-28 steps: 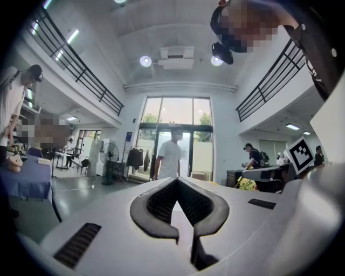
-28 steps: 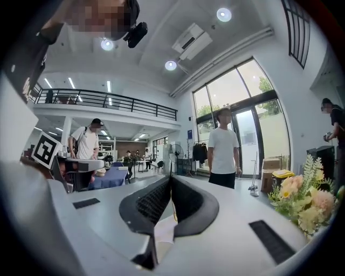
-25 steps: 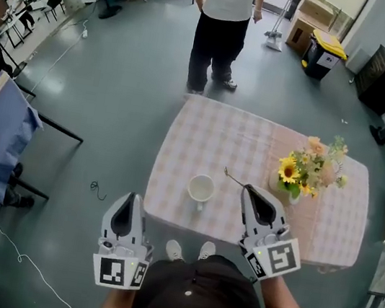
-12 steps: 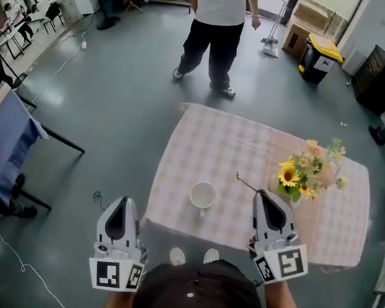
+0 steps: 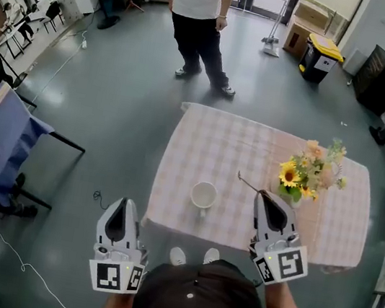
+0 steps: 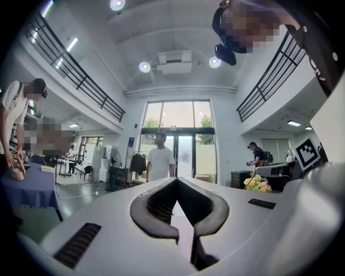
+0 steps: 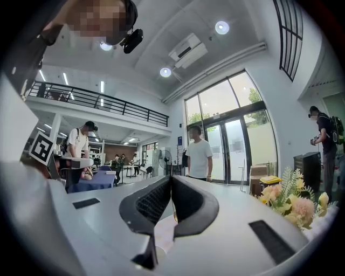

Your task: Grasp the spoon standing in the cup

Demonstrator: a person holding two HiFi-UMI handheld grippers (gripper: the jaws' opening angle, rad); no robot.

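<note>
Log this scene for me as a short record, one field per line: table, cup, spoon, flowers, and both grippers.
table: covered with a checked cloth
cup: white, upright near the table's front edge, no spoon in it
spoon: out of the cup, held at the right gripper's tip
flowers: bunch to the right of the cup
right gripper: shut on the spoon, over the table
left gripper: shut, empty, off the table over the floor

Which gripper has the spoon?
The right gripper: the spoon sticks out of its shut jaws. The left gripper is shut on nothing.
</note>
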